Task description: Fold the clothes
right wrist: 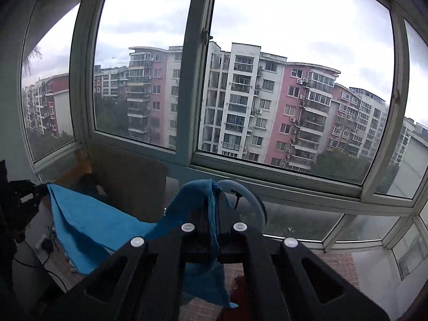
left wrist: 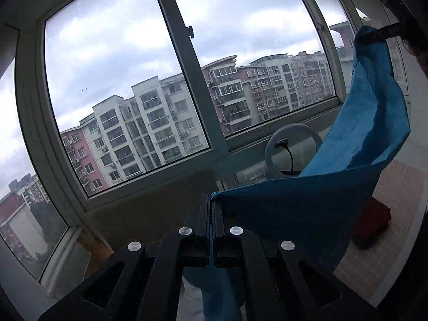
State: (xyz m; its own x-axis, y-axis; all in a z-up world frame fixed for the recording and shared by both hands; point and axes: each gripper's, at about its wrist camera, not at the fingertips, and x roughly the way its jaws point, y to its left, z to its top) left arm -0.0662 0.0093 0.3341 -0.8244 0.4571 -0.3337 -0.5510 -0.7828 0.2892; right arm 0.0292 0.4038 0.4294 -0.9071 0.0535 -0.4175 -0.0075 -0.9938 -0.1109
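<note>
A blue garment hangs in the air in front of a big window, stretched between both grippers. My left gripper is shut on one corner of it, and cloth drapes down under its fingers. In the left wrist view the cloth rises to the upper right, where the right gripper pinches the other corner. In the right wrist view my right gripper is shut on a bunched edge of the blue garment, which sags away to the left toward the left gripper.
A white ring light stands on the sill below the window. A red box sits on the tiled floor at right. A cardboard panel leans under the window, with cables on the floor at left.
</note>
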